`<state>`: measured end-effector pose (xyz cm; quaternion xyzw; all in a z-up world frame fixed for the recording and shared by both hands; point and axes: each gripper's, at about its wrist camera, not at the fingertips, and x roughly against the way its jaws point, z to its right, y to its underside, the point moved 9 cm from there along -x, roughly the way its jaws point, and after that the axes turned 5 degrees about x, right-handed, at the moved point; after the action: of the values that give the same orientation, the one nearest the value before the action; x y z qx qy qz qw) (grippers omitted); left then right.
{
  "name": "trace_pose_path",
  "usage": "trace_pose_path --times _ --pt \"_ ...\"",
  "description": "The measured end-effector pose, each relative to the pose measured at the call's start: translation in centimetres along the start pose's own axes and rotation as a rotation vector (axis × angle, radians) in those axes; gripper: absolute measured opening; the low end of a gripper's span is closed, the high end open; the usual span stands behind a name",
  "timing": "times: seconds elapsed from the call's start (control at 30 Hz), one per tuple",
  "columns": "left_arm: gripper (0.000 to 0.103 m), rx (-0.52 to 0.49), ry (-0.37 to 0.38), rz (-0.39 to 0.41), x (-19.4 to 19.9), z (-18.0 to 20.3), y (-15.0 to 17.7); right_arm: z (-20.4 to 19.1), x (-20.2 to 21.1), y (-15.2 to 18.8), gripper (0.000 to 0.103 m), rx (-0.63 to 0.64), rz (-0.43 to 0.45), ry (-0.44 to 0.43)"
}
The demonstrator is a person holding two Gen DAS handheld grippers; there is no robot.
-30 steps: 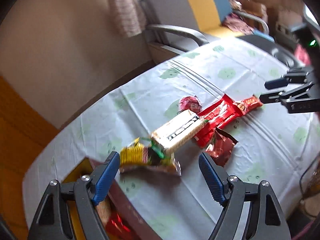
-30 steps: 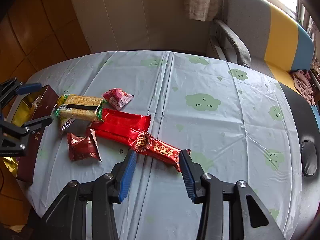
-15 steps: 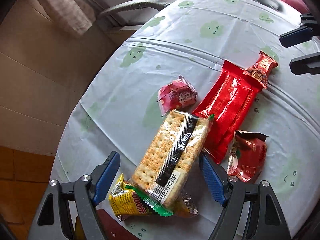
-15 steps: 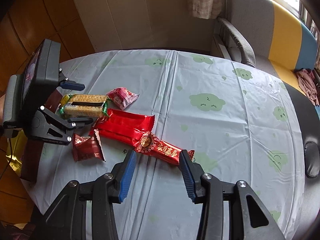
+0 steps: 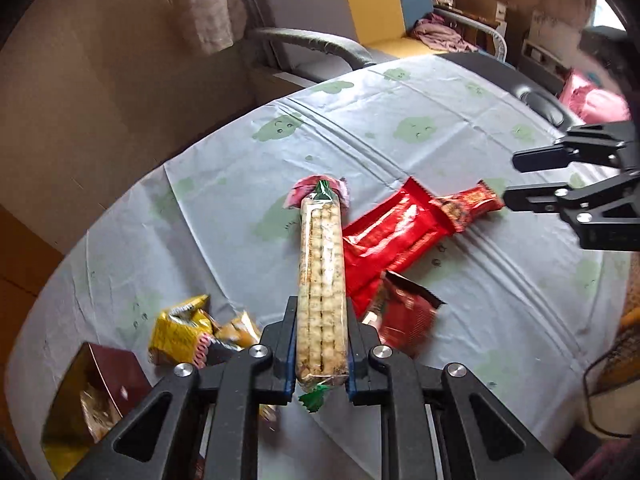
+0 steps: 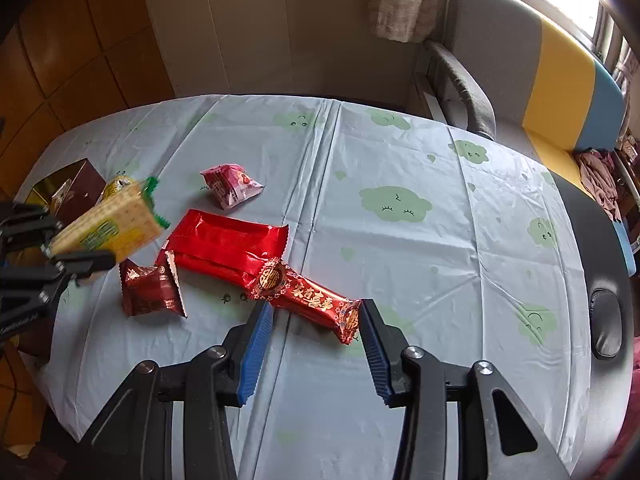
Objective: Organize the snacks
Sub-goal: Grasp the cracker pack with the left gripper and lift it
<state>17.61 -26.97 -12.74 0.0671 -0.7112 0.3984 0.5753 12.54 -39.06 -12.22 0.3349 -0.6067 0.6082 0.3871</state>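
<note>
My left gripper [image 5: 318, 344] is shut on the cracker pack [image 5: 321, 280], a long clear sleeve of biscuits held edge-up above the table; the same cracker pack [image 6: 108, 228] shows lifted at the left of the right wrist view. On the cloth lie a long red packet [image 6: 228, 248], a red bar with gold print [image 6: 308, 298], a dark red pouch [image 6: 150, 292], a pink sweet [image 6: 232, 186] and a yellow packet [image 5: 180, 330]. My right gripper [image 6: 314, 344] hangs open just short of the red bar, with nothing between its fingers.
A brown box [image 5: 100, 392] with gold lining and snacks inside stands at the table's near left edge. The round table wears a pale cloth with green clouds [image 6: 396, 204]. An armchair [image 6: 520, 76] stands behind it, a black chair [image 6: 604, 320] at the right.
My left gripper has closed on the cracker pack and raised it off the yellow packet, turning it on edge. The right gripper has stayed where it was.
</note>
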Motion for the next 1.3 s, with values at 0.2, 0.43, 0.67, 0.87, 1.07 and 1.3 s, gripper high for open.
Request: trace_pose_path --times 0.2,0.43,0.67,0.87,1.07,1.3 --pt "0.018 0.2 0.227 0.007 3.9 3.9 4.5 -0.3 0.2 0.1 0.045 0.003 0.002 0.009" --pt "0.02 0.368 0.415 -0.078 4.4 9.0 10.3 0.1 0.0 0.4 0.045 0.007 -0.012 0.039" --pt "0.055 0.352 0.246 -0.06 4.3 8.1 11.6 0.8 0.3 0.2 0.045 -0.01 -0.003 0.06" --pt "0.053 0.305 0.188 -0.062 4.6 8.4 12.3 0.9 0.3 0.3 0.045 -0.006 -0.005 0.073" --pt "0.053 0.243 0.143 -0.088 3.8 11.2 11.9 0.9 0.2 0.3 0.045 -0.005 -0.007 0.076" --pt "0.047 0.148 0.016 -0.098 1.7 11.7 12.6 1.0 -0.1 0.5 0.045 0.001 -0.017 0.086"
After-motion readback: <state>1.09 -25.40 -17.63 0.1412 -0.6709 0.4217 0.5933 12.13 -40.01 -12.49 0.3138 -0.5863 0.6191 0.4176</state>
